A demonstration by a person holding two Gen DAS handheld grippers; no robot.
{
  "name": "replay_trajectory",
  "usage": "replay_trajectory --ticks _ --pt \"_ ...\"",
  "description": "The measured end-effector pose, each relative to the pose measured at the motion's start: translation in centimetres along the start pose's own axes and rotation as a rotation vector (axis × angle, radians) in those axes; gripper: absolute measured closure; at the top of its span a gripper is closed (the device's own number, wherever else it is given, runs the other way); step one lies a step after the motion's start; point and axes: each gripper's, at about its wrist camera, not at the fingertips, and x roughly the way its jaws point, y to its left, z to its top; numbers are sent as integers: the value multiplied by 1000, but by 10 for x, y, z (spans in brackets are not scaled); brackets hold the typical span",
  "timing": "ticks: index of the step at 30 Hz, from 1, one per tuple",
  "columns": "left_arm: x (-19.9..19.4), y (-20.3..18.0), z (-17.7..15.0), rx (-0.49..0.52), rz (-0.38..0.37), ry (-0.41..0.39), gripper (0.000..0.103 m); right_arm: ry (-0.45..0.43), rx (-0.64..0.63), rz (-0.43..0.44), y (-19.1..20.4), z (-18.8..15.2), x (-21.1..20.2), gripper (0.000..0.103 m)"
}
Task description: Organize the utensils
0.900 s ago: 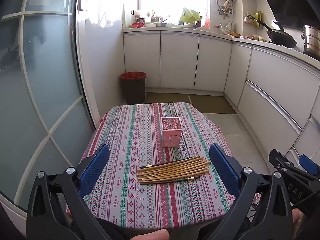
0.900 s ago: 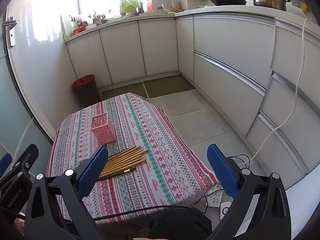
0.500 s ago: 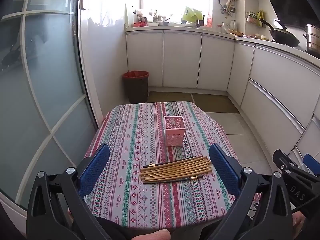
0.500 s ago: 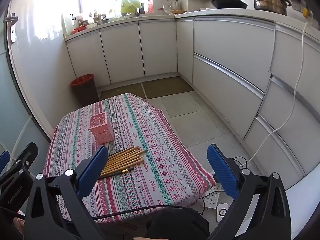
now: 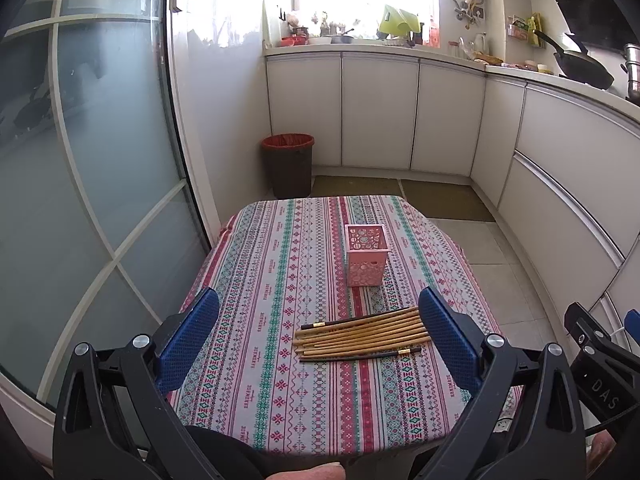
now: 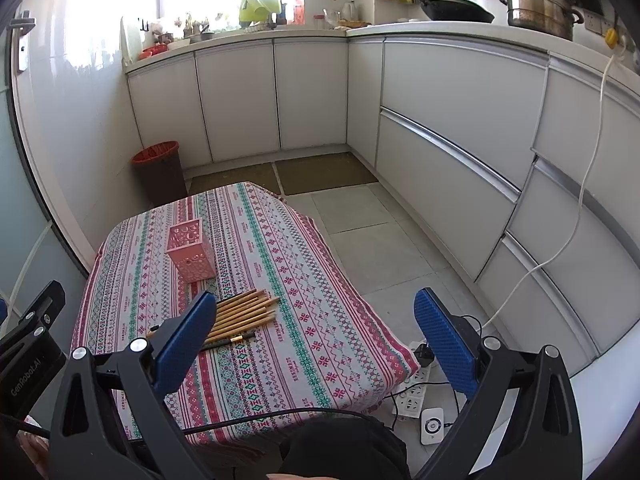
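Home kitchen: white cabinets (image 6: 312, 92), wok (image 6: 452, 2), steamer pot (image 6: 540, 0)

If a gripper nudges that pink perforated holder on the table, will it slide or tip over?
The pink perforated square holder looks like thin plastic and seems empty, so probably light. It is taller than wide, so a high push may tip it. The patterned tablecloth could bunch under it.

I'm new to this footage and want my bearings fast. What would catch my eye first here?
The bright patterned tablecloth fills the middle of both views. On it stands an empty pink holder, and nearer the camera lies a row of chopsticks. Both the left gripper and the right gripper hang open above the near edge, holding nothing.
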Motion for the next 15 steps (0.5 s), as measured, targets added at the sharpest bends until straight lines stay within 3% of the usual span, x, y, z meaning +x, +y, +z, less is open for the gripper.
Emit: replay_trajectory --ticks 15 --pt "0 0 2 -2 -1 5 7 1 3 6 1 -2 2 7"
